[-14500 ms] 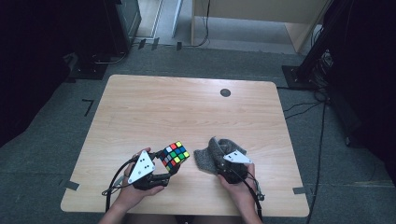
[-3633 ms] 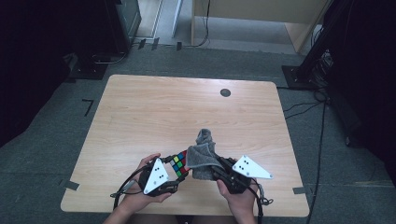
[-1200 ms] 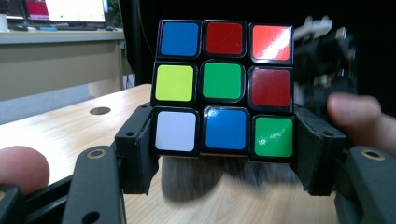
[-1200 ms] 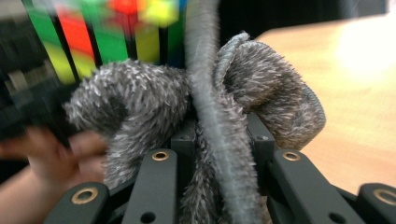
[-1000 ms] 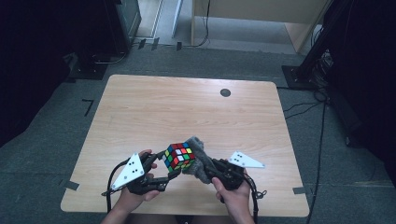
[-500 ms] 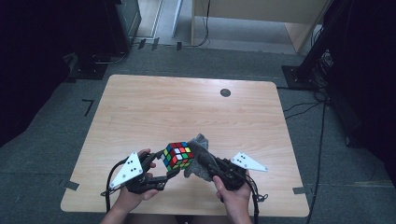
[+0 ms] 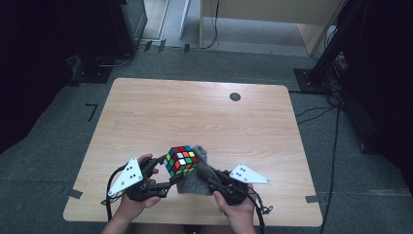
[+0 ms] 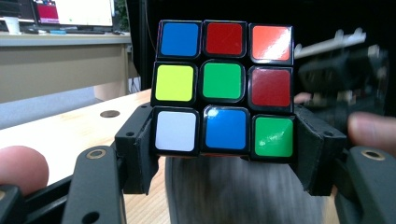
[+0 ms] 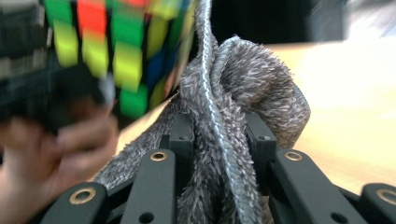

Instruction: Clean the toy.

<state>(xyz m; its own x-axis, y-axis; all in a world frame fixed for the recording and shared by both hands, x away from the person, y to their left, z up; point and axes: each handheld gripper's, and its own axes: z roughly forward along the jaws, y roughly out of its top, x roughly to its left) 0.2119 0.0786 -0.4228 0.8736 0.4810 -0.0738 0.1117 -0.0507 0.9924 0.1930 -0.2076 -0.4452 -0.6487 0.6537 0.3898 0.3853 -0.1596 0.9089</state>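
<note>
Over the near edge of the wooden worktop (image 7: 204,117), the grey fleecy cloth (image 7: 195,175) is bunched and clamped in the right gripper (image 7: 207,174). Touching its left side, the Rubik's cube (image 7: 181,160) sits pinched between the left gripper's (image 7: 163,163) fingers (image 8: 137,149).

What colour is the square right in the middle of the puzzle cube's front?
Green. The left gripper view shows the puzzle cube best, with its middle square plainly green.

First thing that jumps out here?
The scrambled cube, bright against the pale table, clamped in the left gripper above the near edge. Beside it, the right gripper is shut on a bunched grey cloth that presses against the cube's side.
</note>
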